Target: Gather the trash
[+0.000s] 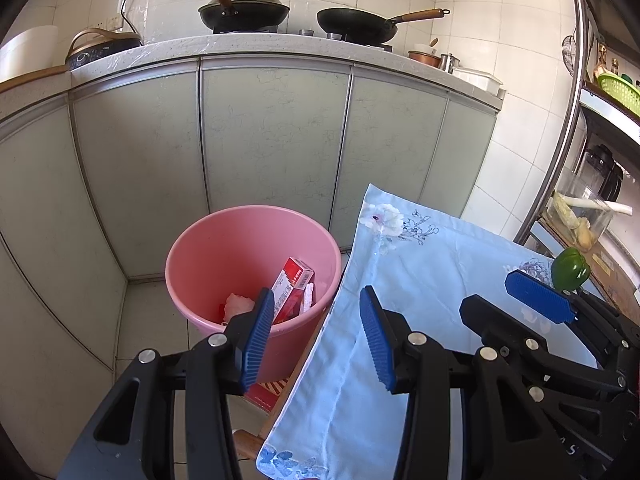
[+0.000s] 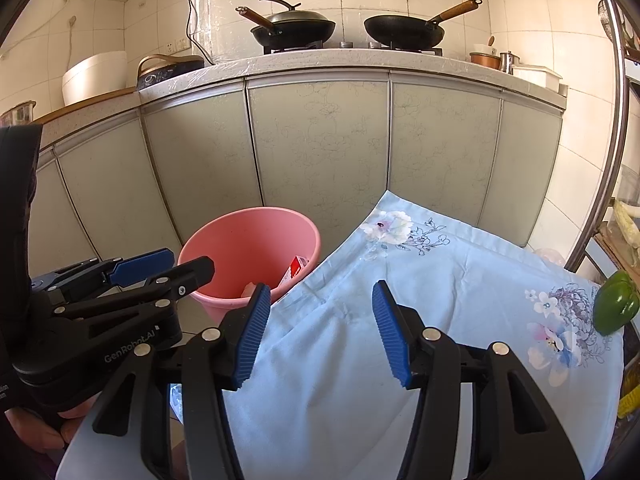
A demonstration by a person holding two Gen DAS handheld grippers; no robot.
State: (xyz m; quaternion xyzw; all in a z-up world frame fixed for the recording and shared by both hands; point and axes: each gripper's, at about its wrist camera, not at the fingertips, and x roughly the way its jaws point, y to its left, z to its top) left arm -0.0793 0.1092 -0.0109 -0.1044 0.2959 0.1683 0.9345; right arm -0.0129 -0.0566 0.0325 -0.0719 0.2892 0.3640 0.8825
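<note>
**Both grippers empty over the cloth; trash sits in the bucket**

Left gripper (image 1: pixel 316 336): jaws apart, nothing held. Right gripper (image 2: pixel 318 332): jaws apart, nothing held. Pink bucket (image 1: pixel 200 248) stands on the floor ahead-left of both, just beside the blue floral cloth (image 1: pixel 420 264); left gripper is nearer. Red carton (image 1: pixel 291 286) leans upright inside, beside crumpled paper (image 1: pixel 239 303). Right view hides most bucket contents but shows the cloth bare except a green pepper (image 2: pixel 615 307) at its right edge.

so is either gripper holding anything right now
No, nothing is held. The left gripper and right gripper both stand open with empty jaws, above the blue cloth.
</note>
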